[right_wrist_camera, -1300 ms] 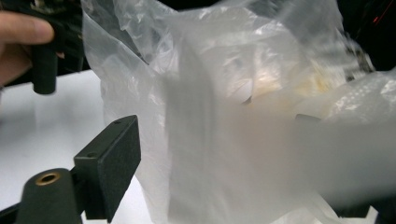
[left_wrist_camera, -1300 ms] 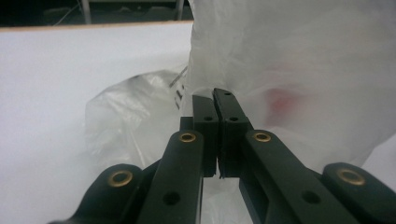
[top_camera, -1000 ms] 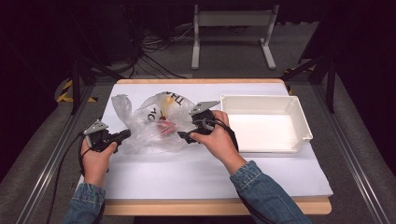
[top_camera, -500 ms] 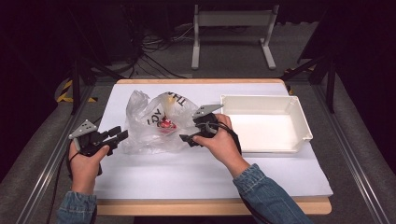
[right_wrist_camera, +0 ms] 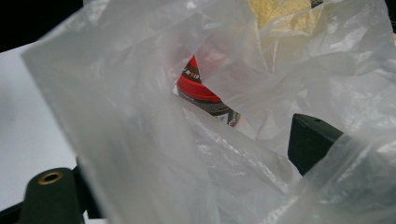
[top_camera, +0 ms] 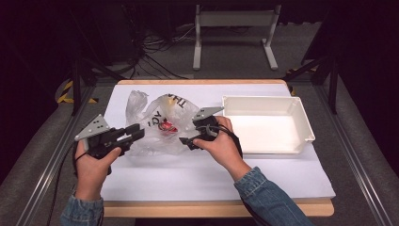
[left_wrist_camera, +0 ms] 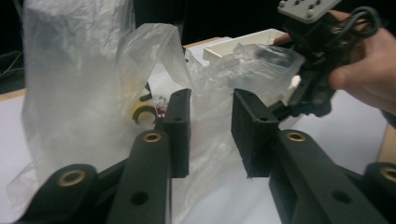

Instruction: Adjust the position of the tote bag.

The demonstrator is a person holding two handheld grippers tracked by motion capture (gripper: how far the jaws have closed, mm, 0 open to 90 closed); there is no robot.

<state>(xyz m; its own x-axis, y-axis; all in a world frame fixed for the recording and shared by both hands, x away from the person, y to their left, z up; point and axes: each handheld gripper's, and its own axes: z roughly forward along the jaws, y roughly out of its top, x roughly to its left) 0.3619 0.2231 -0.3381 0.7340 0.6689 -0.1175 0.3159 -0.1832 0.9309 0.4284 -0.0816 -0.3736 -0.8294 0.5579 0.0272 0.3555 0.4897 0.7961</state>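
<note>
A clear plastic bag (top_camera: 157,125) with black lettering lies crumpled left of the table's middle. Inside it are a red-and-black packet (top_camera: 168,127) (right_wrist_camera: 201,88) and a yellow thing (left_wrist_camera: 142,112). My left gripper (top_camera: 136,133) (left_wrist_camera: 210,126) hovers at the bag's left edge. Its jaws have just been closing but stand apart, and the film shows beyond the gap with no pad pressing on it. My right gripper (top_camera: 187,140) is at the bag's right edge with its jaws wide. Film drapes over and between them, leaving one finger (right_wrist_camera: 310,144) bare.
A white tray (top_camera: 301,117) stands at the right of the table, just beyond the right hand. White sheet (top_camera: 188,174) covers the tabletop. Cables and a metal stand (top_camera: 235,28) lie on the floor behind.
The left gripper has lifted a little from the table beside the bag, and its jaws, shut a second ago, now stand apart. The bag's left side has puffed up. The right hand has kept still.
</note>
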